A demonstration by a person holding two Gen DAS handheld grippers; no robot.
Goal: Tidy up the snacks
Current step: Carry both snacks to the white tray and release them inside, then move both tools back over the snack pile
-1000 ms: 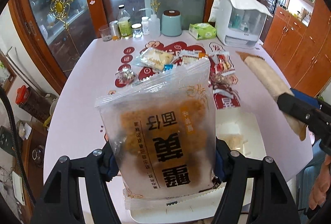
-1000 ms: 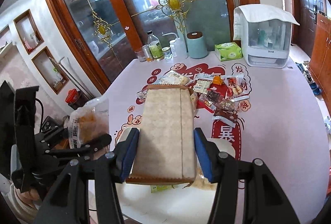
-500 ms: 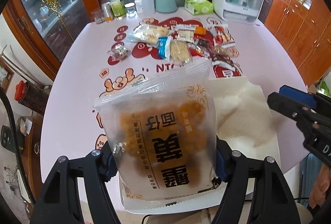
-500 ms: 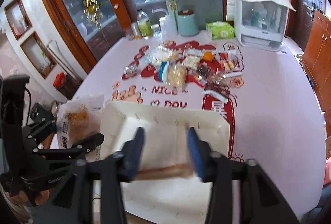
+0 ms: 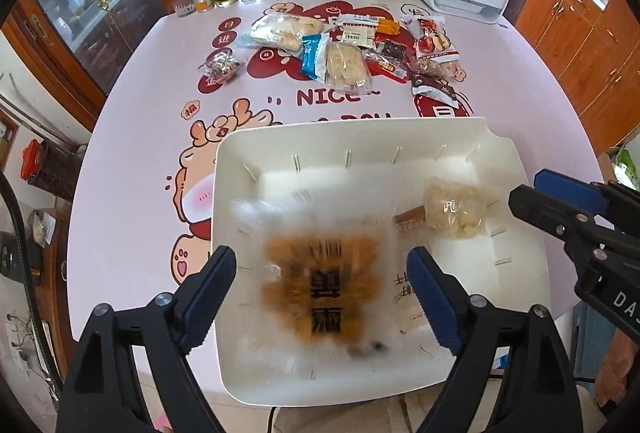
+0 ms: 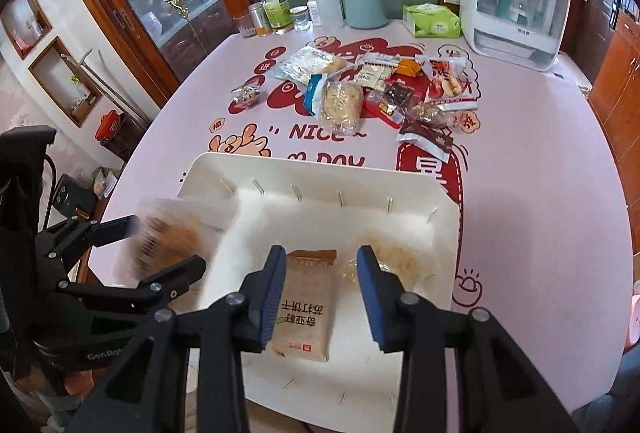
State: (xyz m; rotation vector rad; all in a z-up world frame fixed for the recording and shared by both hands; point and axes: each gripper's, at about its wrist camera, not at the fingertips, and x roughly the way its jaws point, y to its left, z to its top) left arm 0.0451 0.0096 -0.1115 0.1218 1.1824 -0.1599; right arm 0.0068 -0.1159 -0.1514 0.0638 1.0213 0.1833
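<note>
White plastic tray (image 5: 360, 123) already holds three packs; about a dozen loose wrapped snacks (image 5: 348, 69) lie on the pink counter (image 5: 140, 153) well beyond both tools, so you are early in the job. Your left hand-held gripper (image 5: 320, 261) is opening, its pads clear of the clear bag of orange-brown pieces (image 5: 320, 285) blurred between them. Your right hand-held gripper (image 6: 320, 251) stands narrowly spread, pinching nothing; the beige cracker packet (image 6: 306, 313) lies flat between its jaws, and a small pouch of pale pieces (image 5: 452, 217) sits just right of it.
</note>
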